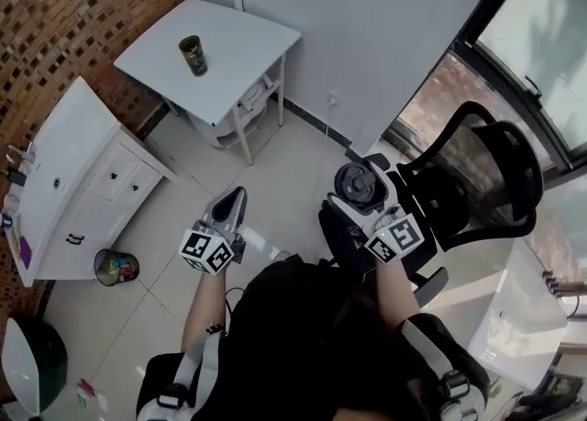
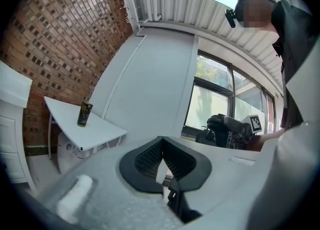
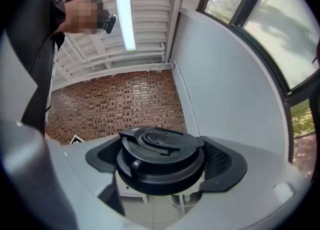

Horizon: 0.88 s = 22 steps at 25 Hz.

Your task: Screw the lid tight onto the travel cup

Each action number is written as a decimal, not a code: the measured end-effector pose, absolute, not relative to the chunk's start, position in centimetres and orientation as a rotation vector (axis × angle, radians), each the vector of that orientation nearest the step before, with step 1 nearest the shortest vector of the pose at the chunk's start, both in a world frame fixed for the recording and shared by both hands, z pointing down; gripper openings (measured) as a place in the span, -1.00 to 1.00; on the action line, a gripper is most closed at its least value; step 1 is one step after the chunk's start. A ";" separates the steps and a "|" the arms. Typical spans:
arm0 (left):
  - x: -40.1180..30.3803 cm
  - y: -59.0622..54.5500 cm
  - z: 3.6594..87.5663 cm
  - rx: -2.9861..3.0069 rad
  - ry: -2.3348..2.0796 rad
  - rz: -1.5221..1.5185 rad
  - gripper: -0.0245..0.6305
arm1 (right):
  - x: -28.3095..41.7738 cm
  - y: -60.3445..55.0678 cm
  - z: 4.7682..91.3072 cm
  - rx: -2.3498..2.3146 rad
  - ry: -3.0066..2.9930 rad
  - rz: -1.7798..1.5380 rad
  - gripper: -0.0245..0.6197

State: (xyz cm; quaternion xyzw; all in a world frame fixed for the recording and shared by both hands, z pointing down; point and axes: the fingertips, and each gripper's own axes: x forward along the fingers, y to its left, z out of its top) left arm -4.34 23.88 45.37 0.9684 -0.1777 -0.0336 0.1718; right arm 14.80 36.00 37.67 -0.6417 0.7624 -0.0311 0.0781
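Note:
A dark travel cup stands upright and lidless on the small white table at the far side of the room; the left gripper view shows the cup small and distant. My right gripper is shut on the round black lid, which fills the gap between its pads and is held up near my chest. My left gripper is shut with nothing in it, its pads pressed together, pointing toward the table.
A white cabinet stands along the brick wall at left, a small bin beside it. A black mesh office chair is at right, next to a white desk. Tiled floor lies between me and the table.

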 end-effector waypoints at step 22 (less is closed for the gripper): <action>-9.0 33.4 42.6 2.626 -1.070 -0.246 -0.92 | 14.0 37.3 38.4 -1.430 2.640 -0.120 0.55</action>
